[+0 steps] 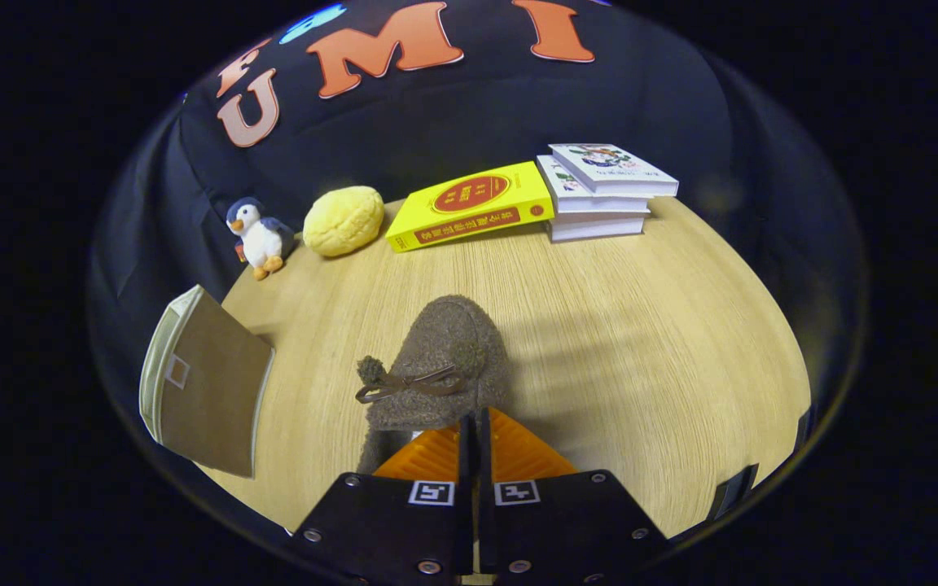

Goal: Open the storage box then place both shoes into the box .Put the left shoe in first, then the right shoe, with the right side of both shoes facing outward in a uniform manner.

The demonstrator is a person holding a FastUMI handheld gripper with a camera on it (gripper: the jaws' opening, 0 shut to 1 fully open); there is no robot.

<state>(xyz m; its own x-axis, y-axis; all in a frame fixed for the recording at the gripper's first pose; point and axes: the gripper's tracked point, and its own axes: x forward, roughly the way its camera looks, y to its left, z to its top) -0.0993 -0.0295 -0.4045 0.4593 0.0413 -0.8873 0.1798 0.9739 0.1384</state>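
Note:
A brown fuzzy shoe with a thin brown bow across its top points its toe away from me, over the wooden table. My gripper is shut, its fingers pressed together on the shoe's near rim. The heel end is hidden behind them. The shoe casts a shadow on the table to its right. The storage box, brown with a pale edge and a small square label, stands tilted at the table's left edge, left of the shoe. I cannot tell how its lid stands.
Along the table's far edge, from left, are a small penguin plush, a yellow bun-shaped toy, a yellow book and a stack of three white books. Bare wood lies right of the shoe.

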